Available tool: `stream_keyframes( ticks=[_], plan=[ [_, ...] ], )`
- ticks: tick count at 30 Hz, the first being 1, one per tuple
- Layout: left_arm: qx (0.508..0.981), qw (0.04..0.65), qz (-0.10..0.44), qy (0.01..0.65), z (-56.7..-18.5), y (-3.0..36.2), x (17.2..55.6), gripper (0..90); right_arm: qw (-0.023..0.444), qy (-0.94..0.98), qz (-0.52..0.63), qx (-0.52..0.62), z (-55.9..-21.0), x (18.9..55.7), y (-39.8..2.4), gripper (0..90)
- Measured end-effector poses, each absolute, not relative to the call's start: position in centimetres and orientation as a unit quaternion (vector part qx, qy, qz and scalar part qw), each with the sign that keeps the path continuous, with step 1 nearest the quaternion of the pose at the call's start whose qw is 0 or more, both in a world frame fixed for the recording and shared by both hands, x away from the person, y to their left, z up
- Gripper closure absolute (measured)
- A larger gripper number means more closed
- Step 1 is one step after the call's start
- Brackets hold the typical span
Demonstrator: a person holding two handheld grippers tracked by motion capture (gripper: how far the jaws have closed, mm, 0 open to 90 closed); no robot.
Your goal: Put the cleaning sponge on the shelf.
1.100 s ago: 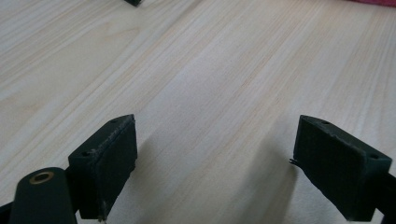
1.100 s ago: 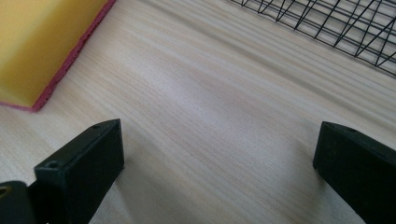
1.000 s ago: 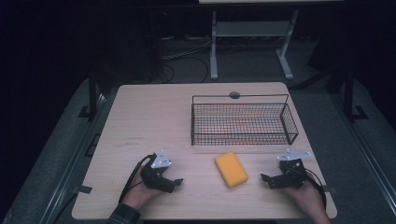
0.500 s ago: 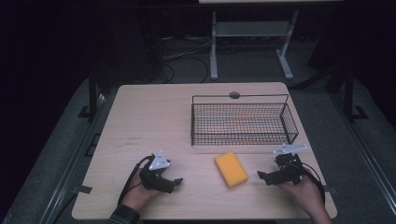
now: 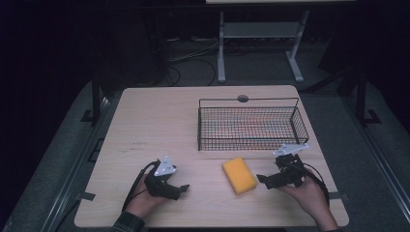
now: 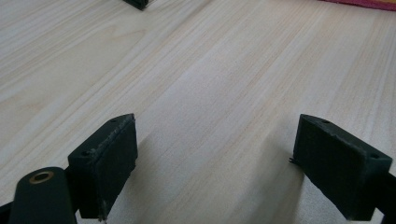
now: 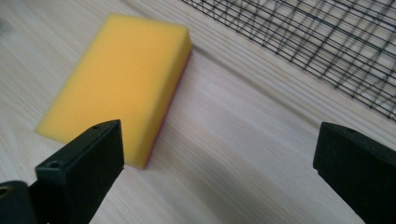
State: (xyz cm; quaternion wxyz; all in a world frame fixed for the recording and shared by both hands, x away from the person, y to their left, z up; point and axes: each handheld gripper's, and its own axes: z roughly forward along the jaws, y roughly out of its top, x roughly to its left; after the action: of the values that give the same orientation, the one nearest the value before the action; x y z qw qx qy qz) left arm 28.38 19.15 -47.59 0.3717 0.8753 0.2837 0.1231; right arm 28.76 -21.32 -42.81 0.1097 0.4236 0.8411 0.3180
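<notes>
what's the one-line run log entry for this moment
right claw: open, aimed at yellow sponge, not touching | left claw: open over bare table | wire basket: empty, behind sponge

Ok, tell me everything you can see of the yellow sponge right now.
The sponge is a rectangular block of yellow foam with a thin red layer along its underside, seen at its edge in the right gripper view. It lies flat on the wooden table, angled slightly, just in front of the wire basket and apart from it. Nothing grips it; the right gripper sits open beside it, not touching.
</notes>
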Motion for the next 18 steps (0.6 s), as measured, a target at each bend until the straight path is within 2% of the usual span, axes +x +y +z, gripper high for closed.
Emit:
stream_keyframes(
  ticks=[18],
  plan=[
    [0.873, 0.375, 0.123, 0.287, -47.6, 19.1, 28.4, 13.0, 0.097, 0.853, 0.325, 0.397, -41.8, 29.5, -17.7, 1.4]
  ],
)
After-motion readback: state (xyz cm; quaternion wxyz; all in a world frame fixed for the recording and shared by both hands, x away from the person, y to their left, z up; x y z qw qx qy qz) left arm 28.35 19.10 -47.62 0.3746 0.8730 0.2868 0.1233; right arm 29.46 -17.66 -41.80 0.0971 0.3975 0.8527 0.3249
